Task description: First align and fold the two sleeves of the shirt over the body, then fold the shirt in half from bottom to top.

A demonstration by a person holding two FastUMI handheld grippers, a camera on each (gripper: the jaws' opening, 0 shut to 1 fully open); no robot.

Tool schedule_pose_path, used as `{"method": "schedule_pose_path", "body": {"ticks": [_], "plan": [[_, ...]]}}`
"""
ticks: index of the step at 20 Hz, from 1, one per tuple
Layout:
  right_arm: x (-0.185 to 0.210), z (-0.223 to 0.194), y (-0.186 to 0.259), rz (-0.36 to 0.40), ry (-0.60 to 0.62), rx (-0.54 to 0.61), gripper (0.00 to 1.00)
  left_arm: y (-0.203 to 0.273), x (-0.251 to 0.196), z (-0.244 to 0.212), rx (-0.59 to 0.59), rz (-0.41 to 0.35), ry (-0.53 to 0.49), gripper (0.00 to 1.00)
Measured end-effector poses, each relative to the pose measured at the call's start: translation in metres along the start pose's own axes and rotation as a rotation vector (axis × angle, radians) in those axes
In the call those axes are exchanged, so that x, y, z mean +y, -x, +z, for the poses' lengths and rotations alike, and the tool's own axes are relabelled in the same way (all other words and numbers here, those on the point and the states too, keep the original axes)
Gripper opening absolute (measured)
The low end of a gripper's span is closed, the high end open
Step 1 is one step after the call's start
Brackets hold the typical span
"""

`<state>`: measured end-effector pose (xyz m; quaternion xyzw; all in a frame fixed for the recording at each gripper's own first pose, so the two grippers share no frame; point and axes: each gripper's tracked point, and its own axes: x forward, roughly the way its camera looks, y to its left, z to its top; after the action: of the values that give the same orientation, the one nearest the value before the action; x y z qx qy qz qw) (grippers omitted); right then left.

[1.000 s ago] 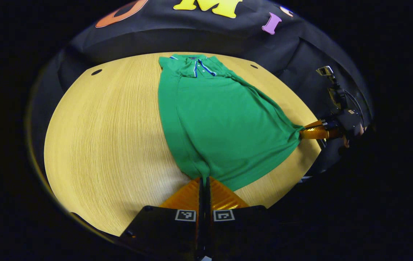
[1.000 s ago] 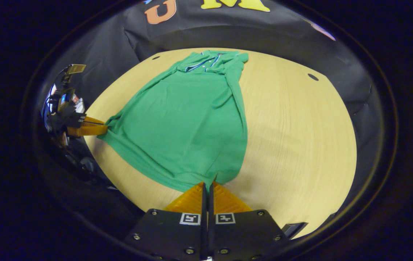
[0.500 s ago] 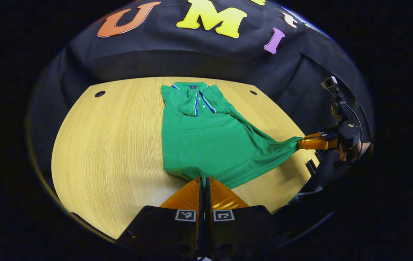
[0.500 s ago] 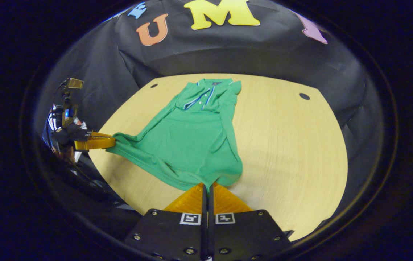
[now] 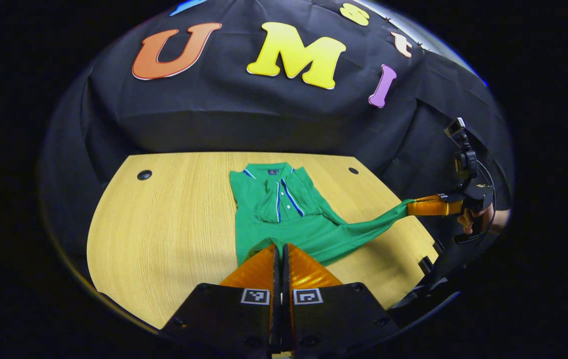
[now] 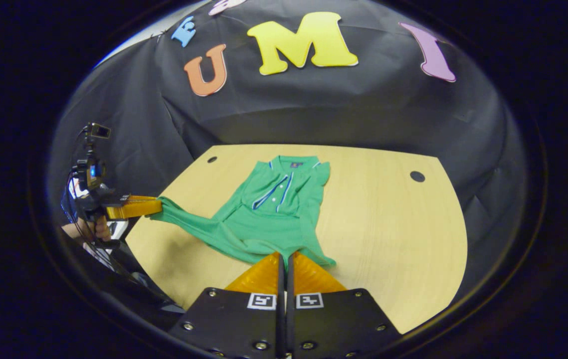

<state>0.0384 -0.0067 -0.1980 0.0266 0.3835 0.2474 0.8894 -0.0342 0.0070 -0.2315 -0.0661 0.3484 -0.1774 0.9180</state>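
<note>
A green polo shirt (image 5: 284, 219) lies on the wooden table (image 5: 164, 224), collar (image 5: 270, 172) at the far end, sleeves folded over the body. My left gripper (image 5: 280, 248) is shut on one bottom hem corner, held above the table. In the left gripper view, my right gripper (image 5: 409, 205) at the right pinches the other hem corner, the cloth stretched toward it. In the right gripper view the shirt (image 6: 274, 209) runs from its collar (image 6: 291, 163) to my right gripper (image 6: 284, 256), shut on the hem. There my left gripper (image 6: 160, 202) grips the far corner.
The table (image 6: 388, 224) has small round holes near its far corners (image 5: 144, 175) (image 6: 417, 176). A hand (image 5: 469, 219) holds the right gripper past the table's right edge. Black cloth wall stands behind the table.
Both grippers have lifted the bottom hem off the table and carried it toward the collar. The visible body of the shirt has shortened, and both views now tilt up more toward the wall.
</note>
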Motion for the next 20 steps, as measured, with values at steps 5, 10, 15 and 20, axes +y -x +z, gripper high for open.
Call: {"method": "schedule_pose_path", "body": {"ticks": [5, 10, 15, 20], "plan": [[-0.009, 0.050, -0.018, -0.005, 0.013, -0.047, 0.00, -0.017, 0.014, 0.049, -0.059, 0.001, -0.029, 0.03], [-0.018, 0.085, -0.031, -0.018, 0.008, -0.080, 0.00, -0.033, 0.025, 0.090, -0.099, -0.002, -0.054, 0.04], [-0.024, 0.119, -0.041, -0.033, 0.000, -0.113, 0.00, -0.046, 0.043, 0.133, -0.141, 0.012, -0.079, 0.03], [-0.030, 0.157, -0.052, -0.051, -0.003, -0.164, 0.00, -0.061, 0.056, 0.170, -0.194, 0.034, -0.088, 0.03]]}}
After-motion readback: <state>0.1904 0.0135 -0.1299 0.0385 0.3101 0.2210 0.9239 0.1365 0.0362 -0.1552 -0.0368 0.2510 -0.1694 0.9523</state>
